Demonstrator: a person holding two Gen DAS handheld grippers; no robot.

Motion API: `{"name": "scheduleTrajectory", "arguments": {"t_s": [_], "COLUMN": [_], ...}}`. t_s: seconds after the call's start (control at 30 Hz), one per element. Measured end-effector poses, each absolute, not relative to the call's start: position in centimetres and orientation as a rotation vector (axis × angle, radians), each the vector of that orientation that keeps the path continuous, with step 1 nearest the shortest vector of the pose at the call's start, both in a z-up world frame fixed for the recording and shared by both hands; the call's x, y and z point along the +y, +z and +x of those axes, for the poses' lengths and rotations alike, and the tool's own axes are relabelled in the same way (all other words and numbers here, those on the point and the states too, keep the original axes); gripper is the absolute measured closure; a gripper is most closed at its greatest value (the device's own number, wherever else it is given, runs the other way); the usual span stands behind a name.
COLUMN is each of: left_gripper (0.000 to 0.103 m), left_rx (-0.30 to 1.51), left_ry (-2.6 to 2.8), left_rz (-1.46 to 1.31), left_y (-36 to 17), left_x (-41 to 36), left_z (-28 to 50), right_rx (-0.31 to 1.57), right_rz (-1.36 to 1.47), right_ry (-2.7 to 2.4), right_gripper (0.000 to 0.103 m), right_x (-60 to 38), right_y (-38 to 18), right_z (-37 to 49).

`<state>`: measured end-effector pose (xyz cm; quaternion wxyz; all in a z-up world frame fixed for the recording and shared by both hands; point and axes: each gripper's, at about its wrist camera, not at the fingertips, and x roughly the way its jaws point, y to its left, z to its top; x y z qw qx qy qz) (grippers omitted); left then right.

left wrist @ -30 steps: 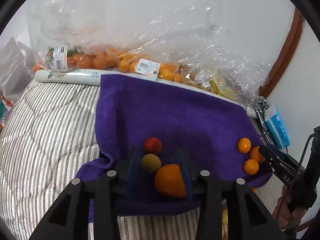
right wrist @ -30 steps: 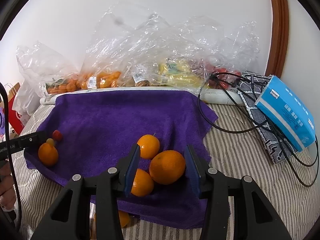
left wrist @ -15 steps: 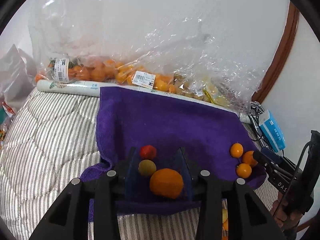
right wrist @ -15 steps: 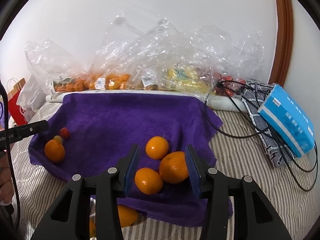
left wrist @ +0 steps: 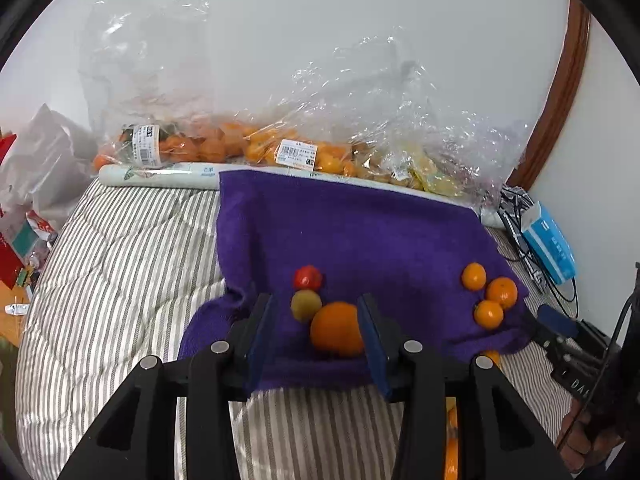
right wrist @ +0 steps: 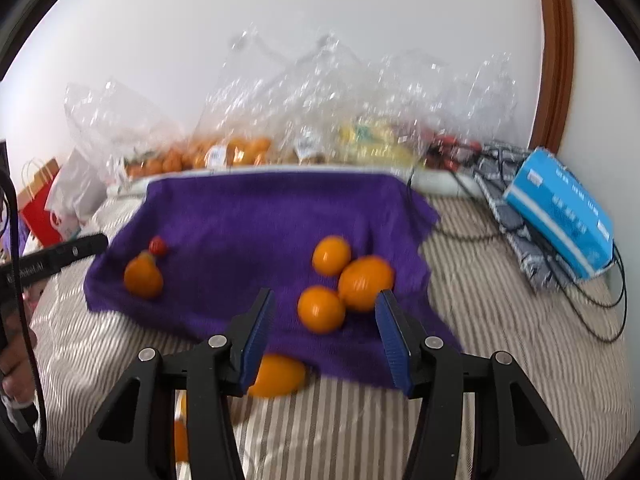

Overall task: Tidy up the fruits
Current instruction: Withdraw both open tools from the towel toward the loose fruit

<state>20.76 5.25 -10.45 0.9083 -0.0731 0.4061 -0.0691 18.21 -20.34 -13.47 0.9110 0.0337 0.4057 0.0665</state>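
Both tools gape, empty: left tool straddles orange; right tool near tangerines.

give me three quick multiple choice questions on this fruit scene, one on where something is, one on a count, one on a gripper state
1. Where does the red fruit lie?
A. on the purple towel
B. on the blue box
C. inside a plastic bag

2. How many orange fruits sit grouped at the towel's right end in the left wrist view?
A. one
B. three
C. five

3. What is the state of the left gripper?
A. shut on the red fruit
B. open, with a big orange between its fingers
C. shut on the towel

Answers:
1 A, it rests on the purple cloth beside a greenish fruit.
2 B, three oranges cluster there.
3 B, the jaws stand apart around the orange.
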Motion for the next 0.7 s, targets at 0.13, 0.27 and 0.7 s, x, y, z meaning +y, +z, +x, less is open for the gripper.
{"name": "scheduleTrajectory", "arguments": {"t_s": [0.13,0.27,0.7], "left_gripper": [0.062,0.061,0.060], "left_rx": [0.846,0.846,0.874], "left_ry": [-0.136,-0.132,-0.105], "left_rz": [-0.146,-0.147,-0.170], "left_y": [-10.4,-10.4,-11.9], "left_x": [5.6,6.2,8.6], "left_z": [19.7,18.3,16.2], "right_rx": [0.869,0.897,0.974], "right_rz": [0.092,0.095,0.102], "right_ry": [0.169,0.193,0.183], "right_gripper": [0.051,0.051,0.051], "right_x": [-19.7,-18.7,-17.3], "right_y": [-14.6,-15.6,-18.4], "right_z": [16.5,15.5,17.0]}}
